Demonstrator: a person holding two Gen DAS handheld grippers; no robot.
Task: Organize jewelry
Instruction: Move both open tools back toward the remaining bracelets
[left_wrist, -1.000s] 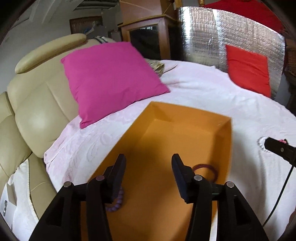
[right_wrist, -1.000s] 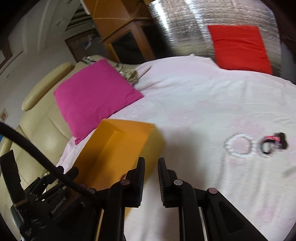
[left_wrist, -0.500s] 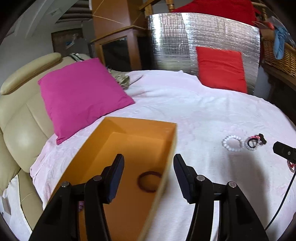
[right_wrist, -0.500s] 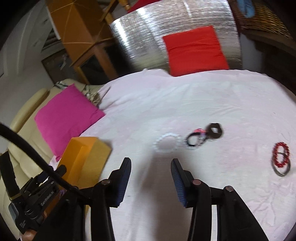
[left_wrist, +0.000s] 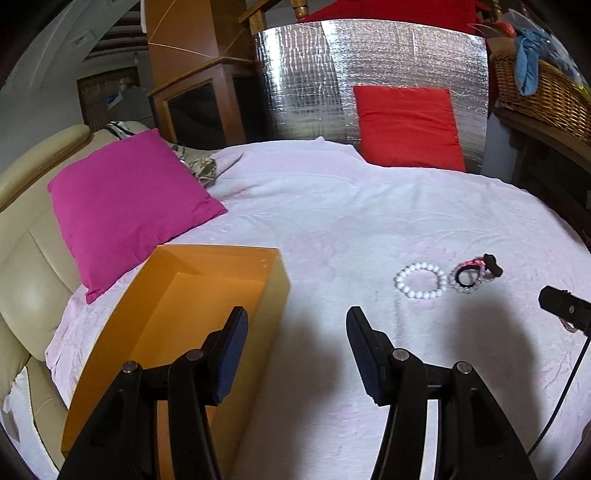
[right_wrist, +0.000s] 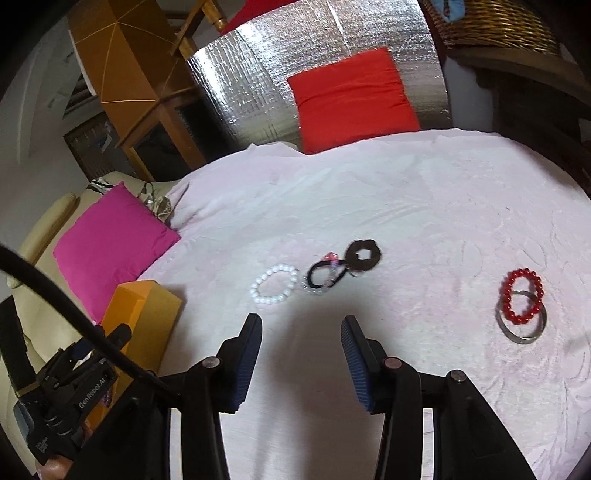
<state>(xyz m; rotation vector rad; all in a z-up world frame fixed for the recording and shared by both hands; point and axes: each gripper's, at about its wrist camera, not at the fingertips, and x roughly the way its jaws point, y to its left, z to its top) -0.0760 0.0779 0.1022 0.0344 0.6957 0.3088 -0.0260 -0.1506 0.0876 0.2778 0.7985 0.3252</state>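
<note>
Over the pale pink bedspread (right_wrist: 424, 206), both views have swung away from the open orange cardboard box (left_wrist: 207, 295) toward the loose jewelry since a second ago. Right gripper (right_wrist: 301, 341), nearly closed then, has just been opening and now stands parted and empty, angled down short of the white bead bracelet (right_wrist: 274, 285). Left gripper (left_wrist: 295, 332) hangs parted, empty, beside the box's right wall. Red bead bracelet (right_wrist: 522, 301) overlaps a silver bangle (right_wrist: 521, 325) farther right.

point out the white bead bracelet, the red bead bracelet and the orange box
white bead bracelet (right_wrist: 274, 284): right wrist view, on its lower beads
red bead bracelet (right_wrist: 522, 296): right wrist view, on its right-hand beads
orange box (left_wrist: 207, 295): left wrist view, on its inner floor
</note>
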